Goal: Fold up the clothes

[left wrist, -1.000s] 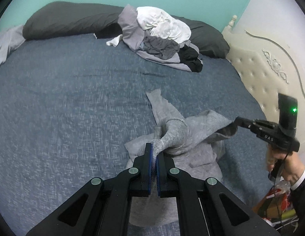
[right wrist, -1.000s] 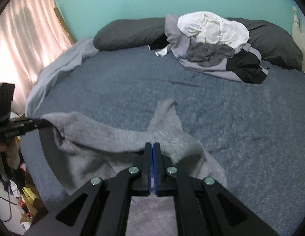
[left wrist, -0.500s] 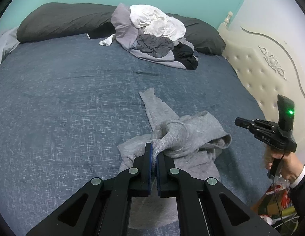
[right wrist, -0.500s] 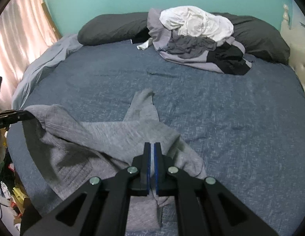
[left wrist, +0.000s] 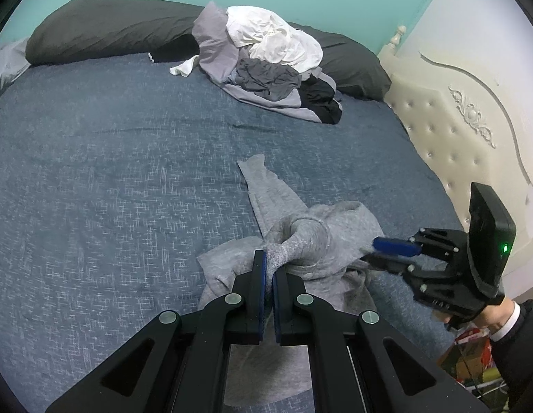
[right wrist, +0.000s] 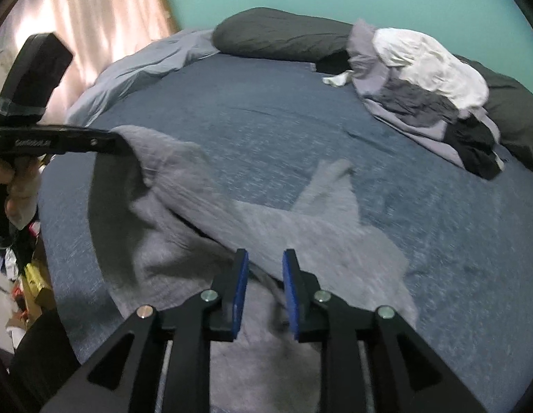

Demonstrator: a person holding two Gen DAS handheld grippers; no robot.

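Note:
A crumpled grey knit garment lies on the blue bedsheet near the bed's front edge, one sleeve stretched toward the pillows. My left gripper is shut on a twisted fold of it. In the right wrist view the left gripper holds a corner of the garment lifted off the bed. My right gripper stands open just above the cloth, nothing between its blue pads. From the left wrist view the right gripper sits at the garment's right edge.
A pile of white, grey and black clothes lies at the far side against dark pillows. A cream tufted headboard borders the right. A pale duvet and curtain are left; clutter on the floor.
My right gripper let go of the garment's edge, drew back, then opened and came in close over the cloth. The left gripper has stayed shut on its fold.

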